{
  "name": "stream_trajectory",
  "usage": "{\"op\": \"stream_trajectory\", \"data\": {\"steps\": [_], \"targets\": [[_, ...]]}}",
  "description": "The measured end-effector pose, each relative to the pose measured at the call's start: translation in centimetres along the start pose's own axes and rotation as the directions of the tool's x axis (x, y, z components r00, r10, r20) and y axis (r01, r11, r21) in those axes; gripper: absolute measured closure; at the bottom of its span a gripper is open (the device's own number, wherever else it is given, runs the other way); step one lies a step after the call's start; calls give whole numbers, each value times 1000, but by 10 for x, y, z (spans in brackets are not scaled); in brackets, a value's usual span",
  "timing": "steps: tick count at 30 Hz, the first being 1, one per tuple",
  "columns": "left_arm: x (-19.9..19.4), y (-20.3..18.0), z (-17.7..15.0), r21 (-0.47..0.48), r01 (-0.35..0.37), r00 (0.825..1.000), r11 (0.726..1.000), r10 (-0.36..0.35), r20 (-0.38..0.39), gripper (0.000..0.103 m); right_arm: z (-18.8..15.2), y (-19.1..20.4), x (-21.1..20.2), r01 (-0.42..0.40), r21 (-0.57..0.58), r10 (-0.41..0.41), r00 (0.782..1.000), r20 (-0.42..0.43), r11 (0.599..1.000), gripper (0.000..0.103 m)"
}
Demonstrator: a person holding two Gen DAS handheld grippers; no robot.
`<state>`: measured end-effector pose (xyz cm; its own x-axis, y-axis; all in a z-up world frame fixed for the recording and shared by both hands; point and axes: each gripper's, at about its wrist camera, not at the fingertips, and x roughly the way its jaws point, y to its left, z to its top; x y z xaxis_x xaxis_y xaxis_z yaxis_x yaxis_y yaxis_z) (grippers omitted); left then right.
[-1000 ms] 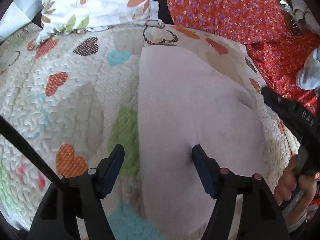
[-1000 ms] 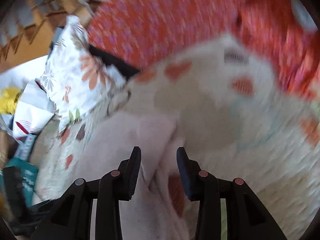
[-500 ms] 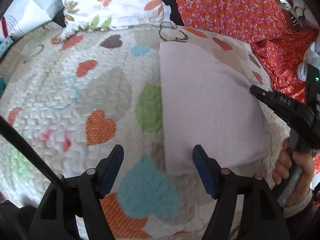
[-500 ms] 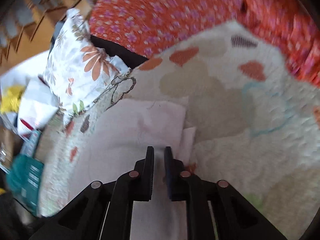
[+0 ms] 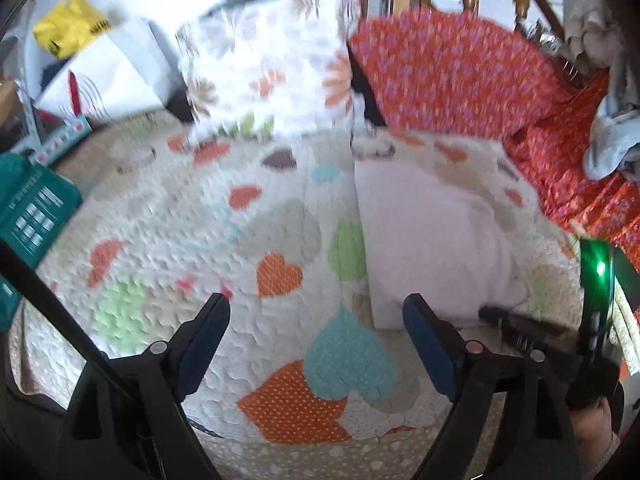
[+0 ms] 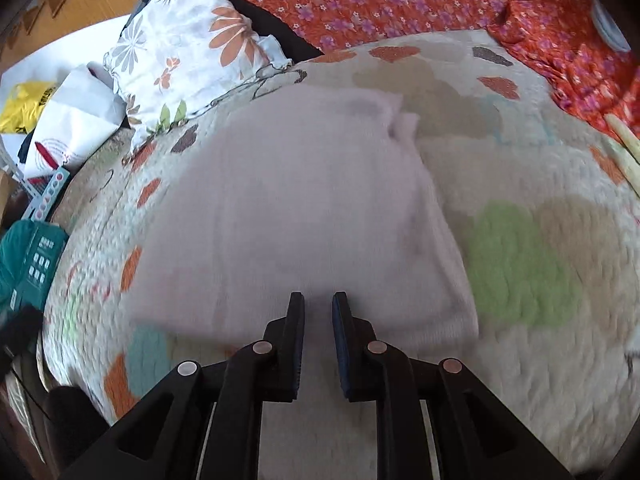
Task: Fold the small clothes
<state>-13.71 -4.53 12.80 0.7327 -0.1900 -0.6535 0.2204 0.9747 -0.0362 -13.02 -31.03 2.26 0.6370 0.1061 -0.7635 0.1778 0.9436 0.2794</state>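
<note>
The pale pink garment (image 6: pixel 304 216) is seen lying flat on the heart-patterned quilt (image 5: pixel 224 240), already folded into a rectangle, just ahead of the right gripper (image 6: pixel 317 312), whose jaws are nearly closed on nothing. The left gripper (image 5: pixel 316 312) is held wide open, empty, the garment ahead to its right. A further fold may remain.

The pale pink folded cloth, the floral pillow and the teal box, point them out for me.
pale pink folded cloth (image 6: pixel 304 216): right wrist view, middle of its top layer.
floral pillow (image 6: pixel 188 52): right wrist view, its front face.
teal box (image 5: pixel 34 212): left wrist view, printed top.
</note>
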Motion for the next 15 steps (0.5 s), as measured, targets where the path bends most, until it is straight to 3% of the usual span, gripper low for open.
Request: {"op": "stream_trajectory", "data": {"steps": [3, 5, 7, 11, 15], "targets": [[-17, 1, -1, -14, 55, 995, 998, -54, 78, 4, -17, -4, -11, 12, 15, -12, 1000, -13, 1000, 74], [-21, -1, -3, -15, 75, 993, 997, -74, 91, 4, -26, -8, -23, 29, 37, -30, 1000, 8, 999, 73], [-18, -5, -5, -6, 62, 995, 998, -61, 75, 4, -29, -10, -33, 46, 43, -48, 998, 35, 998, 72], [-5, -10, -13, -6, 50, 999, 999, -49, 7, 4, -30, -8, -52, 109, 28, -111, 989, 100, 994, 50], [10, -16, -24, 5, 30, 996, 1000, -29, -80, 4, -33, 0, -56, 161, -21, -158, 980, 123, 987, 44]]}}
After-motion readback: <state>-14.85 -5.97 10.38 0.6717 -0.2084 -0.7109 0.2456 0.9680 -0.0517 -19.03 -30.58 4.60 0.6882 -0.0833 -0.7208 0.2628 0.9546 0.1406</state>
